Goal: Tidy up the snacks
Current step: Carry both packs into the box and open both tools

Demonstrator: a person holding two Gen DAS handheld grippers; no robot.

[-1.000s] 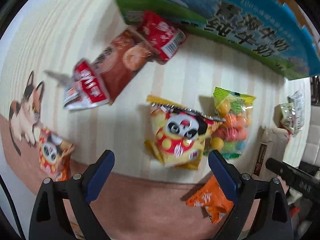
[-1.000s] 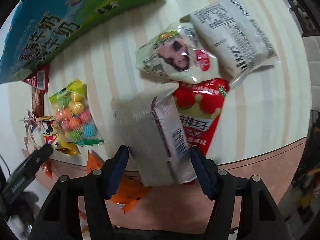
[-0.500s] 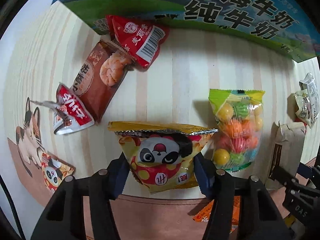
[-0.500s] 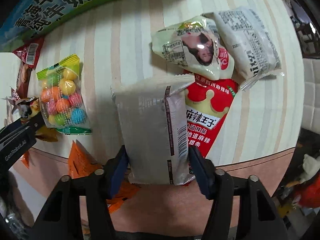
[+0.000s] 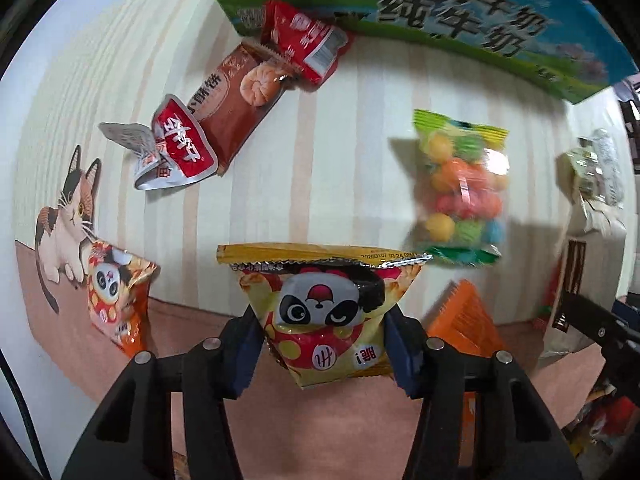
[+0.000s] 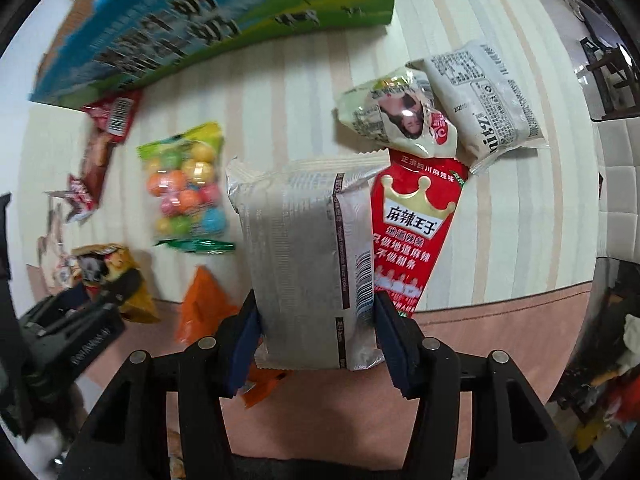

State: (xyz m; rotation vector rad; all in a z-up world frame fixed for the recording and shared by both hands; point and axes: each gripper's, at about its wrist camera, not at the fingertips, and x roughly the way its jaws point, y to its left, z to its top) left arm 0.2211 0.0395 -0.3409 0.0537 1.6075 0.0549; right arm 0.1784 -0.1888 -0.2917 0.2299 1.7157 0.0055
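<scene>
My left gripper (image 5: 324, 336) points down at the striped mat, and its jaws are closing on a yellow panda snack bag (image 5: 324, 300) that the blue pads squeeze at both sides. In the right wrist view my right gripper (image 6: 316, 320) is shut on a silver cookie pack (image 6: 304, 256), held clear of the mat with its barcode side up. A bag of coloured candy balls (image 5: 460, 184) lies between the two grippers. The left gripper also shows at the left edge of the right wrist view, with the panda bag (image 6: 108, 272) in it.
A blue-green milk carton box (image 5: 440, 8) lines the far edge. A red packet (image 5: 308, 44), brown packet (image 5: 236, 104), small red-white packet (image 5: 180, 148) and second panda bag (image 5: 116, 292) lie left. An orange packet (image 6: 204, 300), red crown packet (image 6: 412, 232), pale packet (image 6: 396, 120) and white packet (image 6: 488, 100) lie right.
The left gripper came down over the panda bag and closed on it. The right gripper tightened on the silver pack and rose with it; the mat looks farther away.
</scene>
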